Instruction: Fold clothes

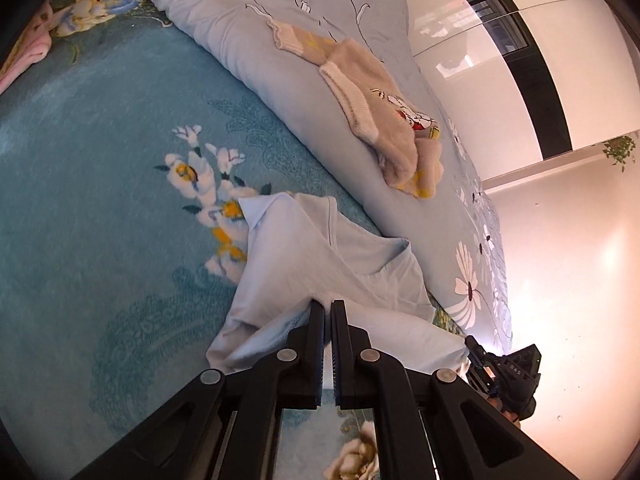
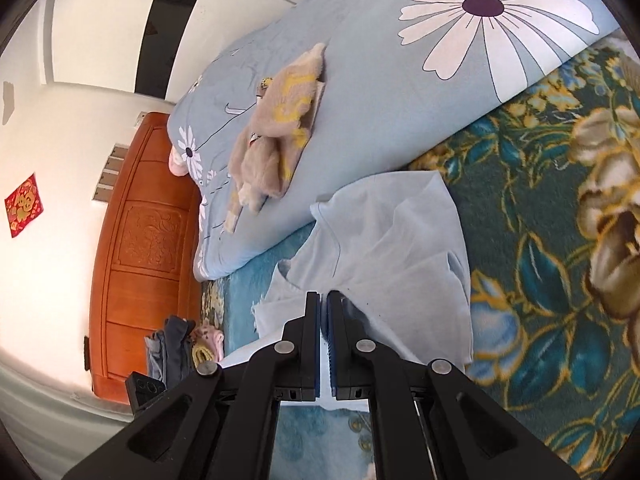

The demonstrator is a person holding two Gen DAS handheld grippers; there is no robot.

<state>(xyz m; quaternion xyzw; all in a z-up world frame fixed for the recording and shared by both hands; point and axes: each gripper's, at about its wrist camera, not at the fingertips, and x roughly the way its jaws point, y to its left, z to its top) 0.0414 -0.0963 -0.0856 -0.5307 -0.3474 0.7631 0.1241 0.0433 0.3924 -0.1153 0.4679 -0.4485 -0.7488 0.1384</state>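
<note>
A pale blue shirt [image 1: 316,264] lies partly folded on the teal floral blanket [image 1: 100,200], beside a rolled light blue quilt [image 1: 248,20]. My left gripper [image 1: 328,306] is shut on the shirt's near edge. The right gripper's tip [image 1: 476,350] shows at the shirt's other corner in the left wrist view. In the right wrist view my right gripper [image 2: 323,298] is shut on the same shirt [image 2: 396,240], whose cloth runs between the jaws. A folded beige fleece garment [image 1: 380,108] rests on the quilt; it also shows in the right wrist view [image 2: 276,128].
The daisy-print quilt [image 2: 400,92] runs along the bed's far side. A wooden headboard [image 2: 144,240] stands at the left, with a pile of dark and pink clothes [image 2: 180,344] at its foot. A pink cloth [image 1: 28,48] lies at the far left. White walls surround.
</note>
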